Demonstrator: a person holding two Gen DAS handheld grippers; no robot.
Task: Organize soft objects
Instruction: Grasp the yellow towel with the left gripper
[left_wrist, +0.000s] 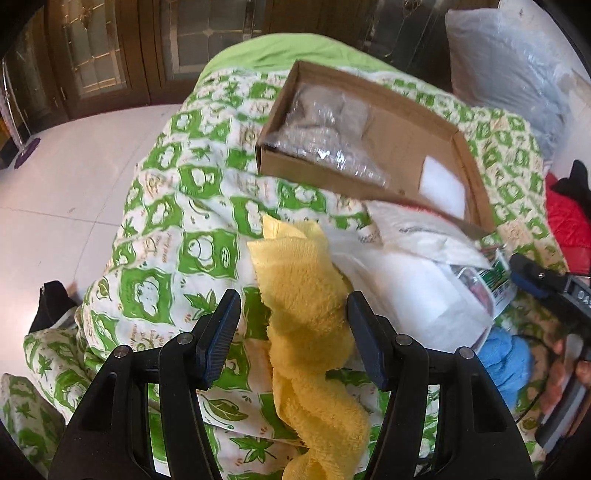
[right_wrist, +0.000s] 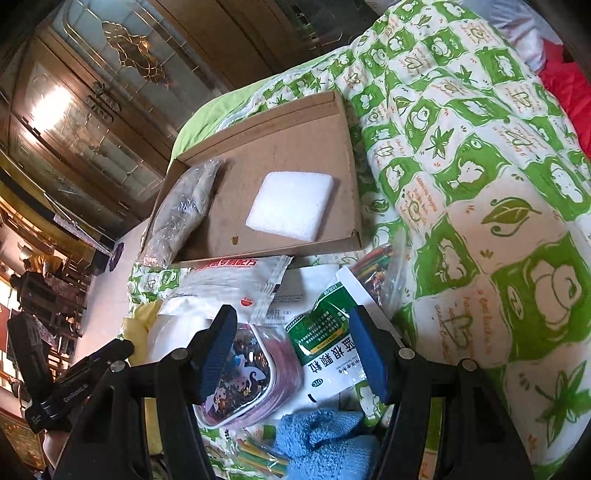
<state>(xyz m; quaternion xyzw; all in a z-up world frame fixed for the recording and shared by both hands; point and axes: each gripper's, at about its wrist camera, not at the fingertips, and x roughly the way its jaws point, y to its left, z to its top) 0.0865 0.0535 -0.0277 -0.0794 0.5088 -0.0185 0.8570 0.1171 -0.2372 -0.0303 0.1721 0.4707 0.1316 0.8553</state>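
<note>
A yellow towel (left_wrist: 306, 295) lies crumpled on the green-and-white quilt (left_wrist: 166, 221), running between the fingers of my left gripper (left_wrist: 293, 332). That gripper is open: the left pad stands clear of the towel and the right pad is at its edge. My right gripper (right_wrist: 293, 350) hangs open over a pink cartoon pouch (right_wrist: 251, 373) and a green-and-white medicine packet (right_wrist: 332, 343), holding nothing. A blue towel (right_wrist: 325, 439) lies just below it, also seen as blue towel (left_wrist: 506, 362). Beyond stands an open cardboard box (right_wrist: 280, 147) holding a white foam pad (right_wrist: 291, 199) and a plastic-wrapped grey bundle (right_wrist: 181, 206).
White sachets (left_wrist: 417, 229) and a white plastic bag (left_wrist: 417, 295) are piled between the yellow towel and the cardboard box (left_wrist: 476, 177). Bags of coloured sticks (right_wrist: 373, 266) lie nearby. A red cloth (left_wrist: 569, 221) and a wrapped pillow (left_wrist: 509, 74) sit far right; white floor (left_wrist: 55, 184) drops off left.
</note>
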